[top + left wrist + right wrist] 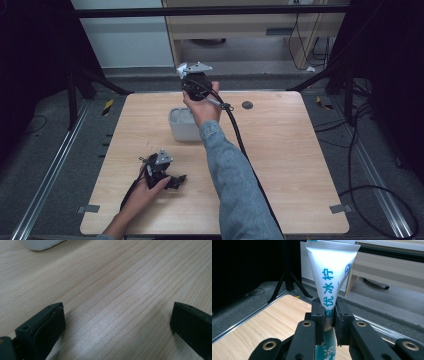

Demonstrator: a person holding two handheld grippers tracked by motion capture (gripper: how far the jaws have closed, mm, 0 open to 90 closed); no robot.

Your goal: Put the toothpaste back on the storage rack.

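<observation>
White plastic tube with blue lettering (331, 277) clamped upright between right gripper (329, 322) jaws, raised above far edge of light wooden table (280, 150). Left gripper (117, 322) resting low on table, jaws wide, nothing between.

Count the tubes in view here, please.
1. A white tube with blue lettering is clamped between the jaws of the right gripper, held up above the far side of the table. The grey tub could hide more inside.

Right gripper (195, 75) raised beyond grey tub (182, 125), grip unclear.
</observation>
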